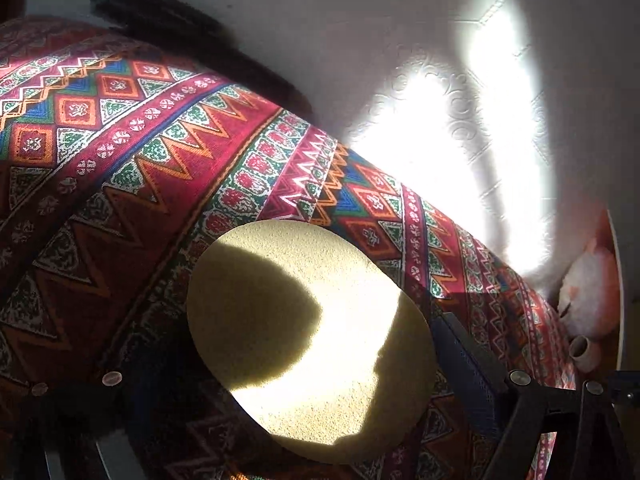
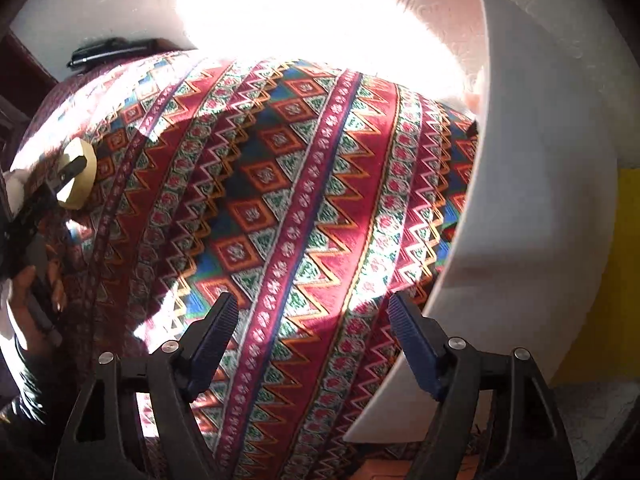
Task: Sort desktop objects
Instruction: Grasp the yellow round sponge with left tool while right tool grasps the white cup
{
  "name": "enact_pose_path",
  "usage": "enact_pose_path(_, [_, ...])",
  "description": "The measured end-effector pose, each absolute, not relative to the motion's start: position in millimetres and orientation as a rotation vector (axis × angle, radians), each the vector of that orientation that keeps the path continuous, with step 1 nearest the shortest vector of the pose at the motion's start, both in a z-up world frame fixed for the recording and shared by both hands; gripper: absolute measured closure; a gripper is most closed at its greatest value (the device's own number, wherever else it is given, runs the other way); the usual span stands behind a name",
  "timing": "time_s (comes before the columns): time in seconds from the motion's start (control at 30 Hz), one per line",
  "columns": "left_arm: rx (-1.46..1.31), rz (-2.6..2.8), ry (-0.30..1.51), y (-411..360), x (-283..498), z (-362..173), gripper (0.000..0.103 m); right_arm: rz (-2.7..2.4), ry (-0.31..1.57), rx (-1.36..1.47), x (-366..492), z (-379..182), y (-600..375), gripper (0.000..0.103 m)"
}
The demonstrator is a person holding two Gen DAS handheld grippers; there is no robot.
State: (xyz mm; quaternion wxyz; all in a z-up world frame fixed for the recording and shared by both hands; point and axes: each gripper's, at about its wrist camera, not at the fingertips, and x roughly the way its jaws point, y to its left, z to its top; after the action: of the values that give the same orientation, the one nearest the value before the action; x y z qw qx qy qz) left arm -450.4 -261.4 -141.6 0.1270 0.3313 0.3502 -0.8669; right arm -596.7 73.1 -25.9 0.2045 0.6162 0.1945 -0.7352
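A round pale yellow disc [image 1: 308, 340], like a cork coaster, sits between my left gripper's [image 1: 288, 392] blue pads [image 1: 468, 368] over the patterned red tablecloth [image 1: 140, 168]. The gripper is shut on it. In the right wrist view the same disc [image 2: 80, 176] shows at the far left, held by the left gripper. My right gripper [image 2: 312, 340] is open and empty above the tablecloth [image 2: 300, 200], next to a white tray [image 2: 520, 240].
A white-and-pink teapot [image 1: 588, 296] and a small cup [image 1: 580, 350] stand at the right edge. Dark objects [image 1: 160, 20] lie at the table's far edge by the white wall. A yellow surface [image 2: 616, 272] lies beyond the tray.
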Motion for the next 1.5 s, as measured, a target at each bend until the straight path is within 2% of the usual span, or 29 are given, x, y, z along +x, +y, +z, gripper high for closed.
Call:
enact_pose_path(0.1, [0.918, -2.538, 1.016, -264.3, -447.3, -134.1, 0.009, -2.123, 0.486, 1.715, -619.8, -42.3, 25.9, 0.023])
enact_pose_path(0.17, [0.914, -2.538, 1.026, -266.5, -447.5, -134.3, 0.009, -2.201, 0.534, 1.699, -636.1, -64.6, -7.0, 0.022])
enact_pose_path(0.23, [0.925, -2.534, 1.052, -271.1, -450.5, -138.7, 0.009, -2.352, 0.749, 1.672, -653.5, -96.1, -29.6, 0.021])
enact_pose_path(0.27, [0.932, -2.531, 1.064, -272.7, -452.0, -140.8, 0.009, -2.443, 0.888, 1.655, -661.7, -112.5, -37.5, 0.017])
enact_pose_path(0.3, [0.939, -2.530, 1.072, -273.2, -452.8, -142.5, 0.009, -2.529, 1.032, 1.630, -669.9, -128.9, -45.4, 0.011])
enact_pose_path(0.33, [0.947, -2.528, 1.080, -273.8, -453.7, -144.3, 0.009, -2.669, 1.103, 1.533, -672.6, -133.0, -47.2, 0.001])
enact_pose_path(0.43, [0.945, -2.541, 1.078, -272.9, -454.5, -143.3, 0.009, -2.953, 1.370, 1.277, -683.2, -145.7, -50.7, 0.001])
enact_pose_path(0.53, [0.937, -2.554, 1.058, -271.1, -455.3, -140.2, 0.009, -3.082, 1.420, 1.250, -702.4, -152.5, -34.7, 0.001])
enact_pose_path(0.6, [0.932, -2.559, 1.058, -271.5, -455.4, -138.9, 0.009, -3.100, 1.326, 1.345, -717.1, -155.0, -15.0, 0.012])
enact_pose_path(0.63, [0.931, -2.558, 1.063, -271.9, -455.5, -138.9, 0.008, -3.114, 1.301, 1.394, -724.6, -156.4, -3.9, 0.026])
enact_pose_path(0.67, [0.929, -2.557, 1.067, -272.4, -455.6, -138.8, 0.008, -3.114, 1.353, 1.434, -730.8, -160.1, 8.6, 0.043])
enact_pose_path(0.7, [0.931, -2.556, 1.073, -272.4, -456.1, -139.4, 0.008, -3.082, 1.541, 1.404, -733.1, -166.0, 15.4, 0.051])
enact_pose_path(0.73, [0.933, -2.555, 1.078, -272.4, -456.5, -140.0, 0.008, -3.039, 1.729, 1.367, -735.5, -171.9, 22.3, 0.065])
enact_pose_path(0.77, [0.938, -2.557, 1.079, -271.7, -457.2, -140.4, 0.008, -2.970, 1.922, 1.286, -735.7, -179.2, 24.1, 0.066])
enact_pose_path(0.83, [0.947, -2.560, 1.063, -269.2, -458.7, -140.9, 0.008, -2.875, 2.157, 1.199, -737.9, -191.6, 29.9, 0.066])
enact_pose_path(0.9, [0.955, -2.560, 1.060, -268.4, -460.0, -141.8, 0.008, -2.632, 2.505, 1.261, -748.1, -221.1, 37.8, 0.066])
enact_pose_path(0.97, [0.962, -2.561, 1.052, -266.9, -460.6, -142.4, 0.008, -2.483, 2.629, 1.365, -756.3, -241.3, 40.0, 0.065])
enact_pose_path(1.0, [0.965, -2.561, 1.044, -266.1, -461.0, -142.5, 0.008, -2.659, 2.339, 1.414, -758.1, -228.6, 31.6, 0.062])
enact_pose_path(1.07, [0.971, -2.562, 1.031, -265.0, -461.5, -143.0, 0.008, -2.911, 1.679, 1.494, -762.3, -201.1, 17.2, 0.069])
enact_pose_path(1.13, [0.974, -2.558, 1.034, -266.6, -461.5, -144.2, 0.008, -3.014, 1.051, 1.588, -771.4, -182.0, 19.5, 0.069])
enact_pose_path(1.17, [0.975, -2.556, 1.039, -267.6, -461.4, -144.8, 0.008, -3.043, 0.820, 1.617, -776.1, -178.1, 25.0, 0.069])
enact_pose_path(1.23, [0.977, -2.551, 1.054, -269.1, -461.6, -145.6, 0.008, -3.113, 0.998, 1.620, -784.3, -186.6, 33.4, 0.068])
enact_pose_path(1.27, [0.979, -2.554, 1.049, -267.8, -462.0, -145.2, 0.008, -3.145, 1.092, 1.618, -788.5, -190.9, 37.6, 0.064])
enact_pose_path(1.37, [0.987, -2.569, 1.030, -261.9, -463.4, -143.9, 0.008, -3.193, 1.323, 1.652, -799.2, -206.7, 63.3, 0.063])
enact_pose_path(1.5, [1.005, -2.591, 0.989, -252.5, -466.6, -143.4, 0.008, -3.246, 1.255, 1.799, -814.4, -213.9, 108.8, 0.063])
